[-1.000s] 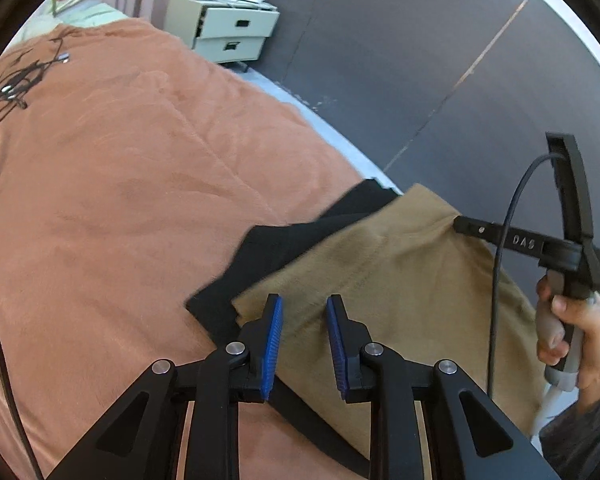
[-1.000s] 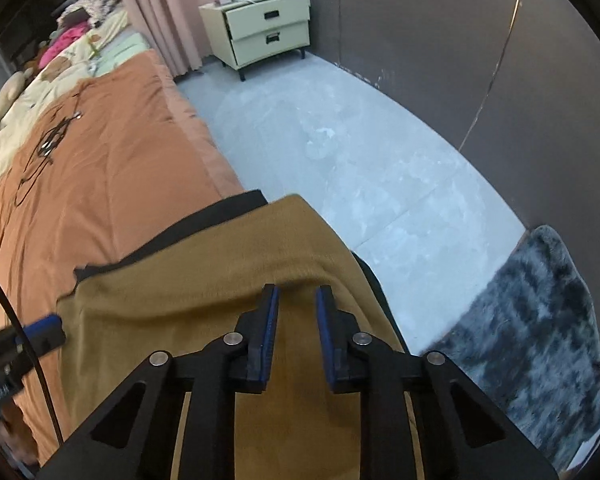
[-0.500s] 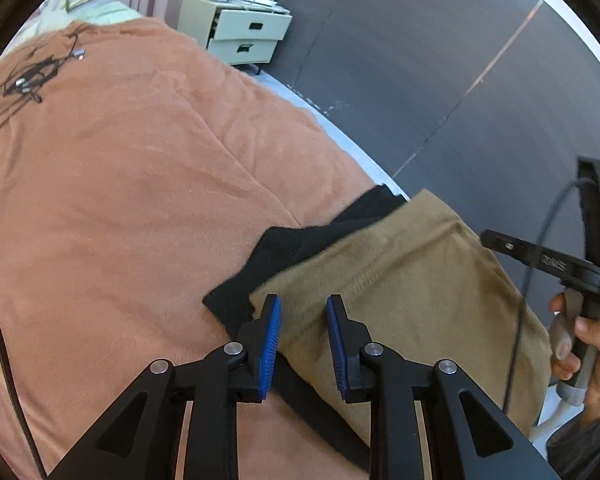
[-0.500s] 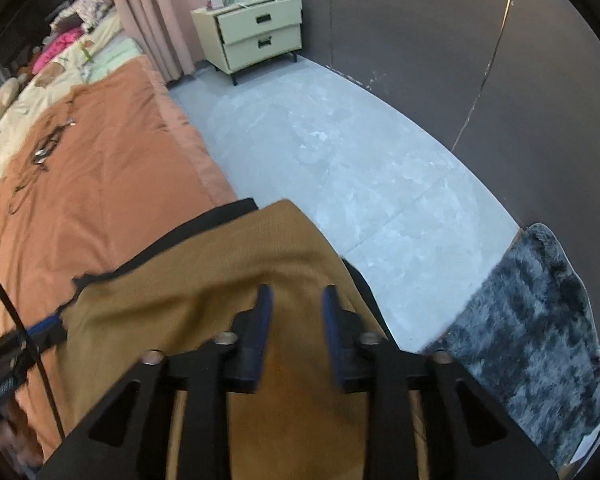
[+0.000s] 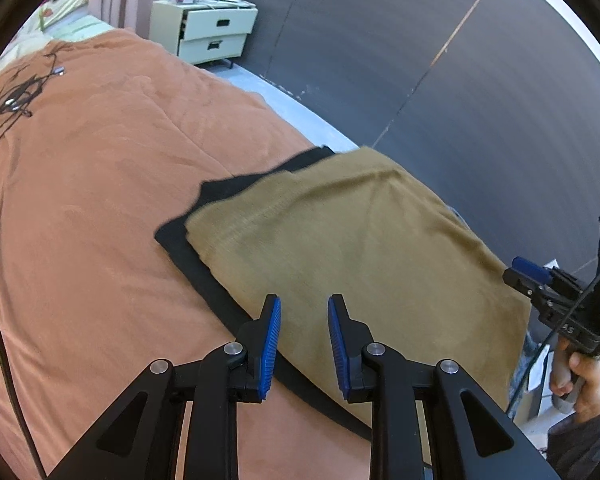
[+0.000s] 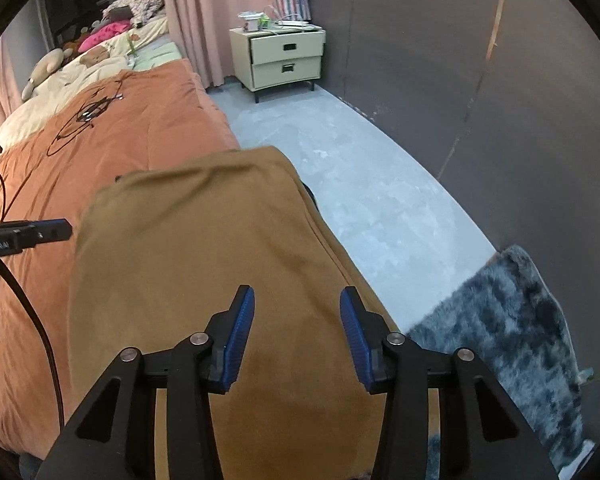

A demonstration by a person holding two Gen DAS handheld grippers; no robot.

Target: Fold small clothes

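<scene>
Now the brown cloth (image 5: 340, 248) lies flat on a black cloth (image 5: 228, 190) at the bed (image 5: 100, 200) edge. The left gripper (image 5: 303, 336) is apart and empty. The right gripper (image 6: 296, 336) is opening, holding nothing. Next, I think, grab an edge and fold.

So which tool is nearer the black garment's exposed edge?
Left. The left tool hovers beside the black garment strip; the right tool, jaws opening, is over the tan garment, away from it.

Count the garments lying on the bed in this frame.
2. A tan garment lies at the edge of the orange bedspread; a black garment lies under it, showing only along its far and left borders. More could be hidden beneath.
</scene>
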